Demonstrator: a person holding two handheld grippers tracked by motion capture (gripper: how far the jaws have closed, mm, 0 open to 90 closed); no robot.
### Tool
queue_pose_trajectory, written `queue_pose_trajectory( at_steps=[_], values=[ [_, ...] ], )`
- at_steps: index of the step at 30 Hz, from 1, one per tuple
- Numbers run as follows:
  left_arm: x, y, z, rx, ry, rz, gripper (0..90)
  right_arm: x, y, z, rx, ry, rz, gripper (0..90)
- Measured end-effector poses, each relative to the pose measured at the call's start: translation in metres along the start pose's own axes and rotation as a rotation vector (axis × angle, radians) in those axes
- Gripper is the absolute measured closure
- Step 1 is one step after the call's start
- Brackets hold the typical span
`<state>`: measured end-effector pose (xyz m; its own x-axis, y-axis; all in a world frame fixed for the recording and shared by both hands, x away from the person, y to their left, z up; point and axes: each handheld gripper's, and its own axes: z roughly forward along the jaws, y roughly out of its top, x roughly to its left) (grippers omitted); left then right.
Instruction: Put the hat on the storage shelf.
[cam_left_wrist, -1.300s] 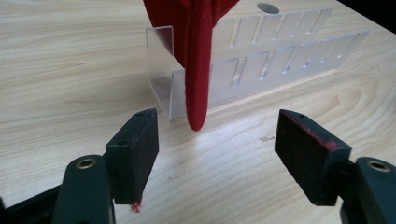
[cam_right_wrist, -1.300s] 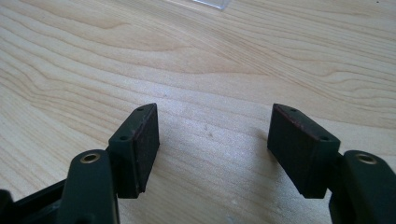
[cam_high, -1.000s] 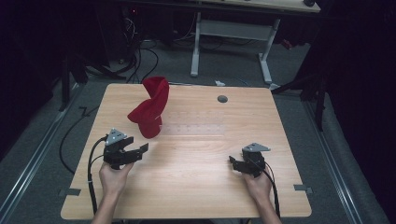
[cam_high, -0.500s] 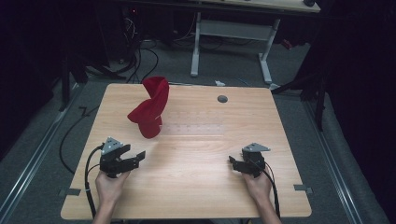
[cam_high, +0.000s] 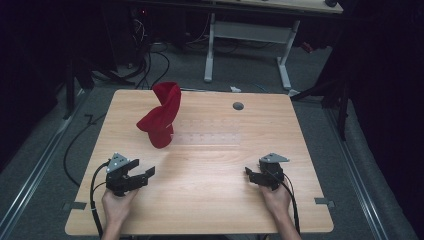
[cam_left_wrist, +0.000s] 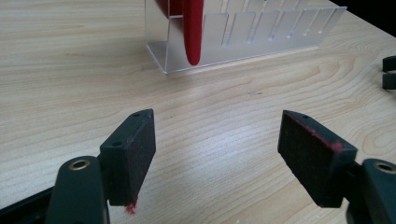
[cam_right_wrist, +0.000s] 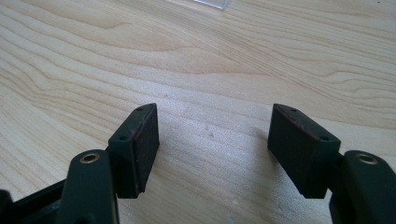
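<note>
A red plate-like thing (cam_high: 161, 118) stands on edge at the left end of a clear slotted rack (cam_high: 210, 133) on the wooden table (cam_high: 210, 195). In the left gripper view its red lower edge (cam_left_wrist: 193, 32) sits in the clear rack (cam_left_wrist: 243, 32). My left gripper (cam_high: 142, 176) rests low over the table's front left, jaws wide apart with nothing between them (cam_left_wrist: 215, 154). My right gripper (cam_high: 250, 175) sits at the front right, also open and empty (cam_right_wrist: 212, 149). Both point toward the table's middle.
A round cable hole (cam_high: 238, 106) lies near the far edge. A second desk's legs (cam_high: 247, 42) and cables (cam_high: 150, 55) stand on the floor beyond. Across the left gripper view, the other gripper's tips (cam_left_wrist: 388, 72) show at the right edge.
My left gripper has drawn back toward the front edge and sunk lower, away from the red thing. The right gripper has stayed where it was.
</note>
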<state>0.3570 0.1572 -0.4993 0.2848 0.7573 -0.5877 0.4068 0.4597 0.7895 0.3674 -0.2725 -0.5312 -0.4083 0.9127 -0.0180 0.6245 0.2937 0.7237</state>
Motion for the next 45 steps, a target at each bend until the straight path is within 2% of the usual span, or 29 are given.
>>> queue_pose_trajectory(
  at_steps=[3,7,13,17,28,31,38,45],
  values=[
    [0.003,-0.005,0.002,0.004,0.011,-0.003,28.3,0.000,0.000,0.000,0.000,0.000,0.000,34.1],
    [0.007,-0.013,0.004,0.028,0.026,0.016,30.8,0.000,0.000,0.000,0.000,0.000,0.000,34.1],
    [0.005,-0.021,0.009,0.045,0.027,0.040,31.3,0.000,0.000,0.000,0.000,0.000,0.000,34.1],
    [0.005,-0.024,0.015,0.050,0.037,0.029,30.5,0.000,0.000,0.000,0.000,0.000,0.000,34.1],
    [0.005,-0.039,0.036,0.062,0.121,0.103,29.7,0.000,0.000,0.000,0.000,-0.002,0.002,34.1],
    [0.005,-0.042,0.043,0.060,0.141,0.139,30.3,0.001,0.000,0.000,0.001,-0.004,0.005,34.0],
    [0.004,-0.045,0.054,0.085,0.189,0.174,30.2,0.001,0.000,0.000,0.001,-0.004,0.005,34.0],
    [0.004,-0.044,0.056,0.079,0.203,0.171,29.7,0.001,0.000,0.000,0.001,-0.004,0.004,33.8]
  ],
)
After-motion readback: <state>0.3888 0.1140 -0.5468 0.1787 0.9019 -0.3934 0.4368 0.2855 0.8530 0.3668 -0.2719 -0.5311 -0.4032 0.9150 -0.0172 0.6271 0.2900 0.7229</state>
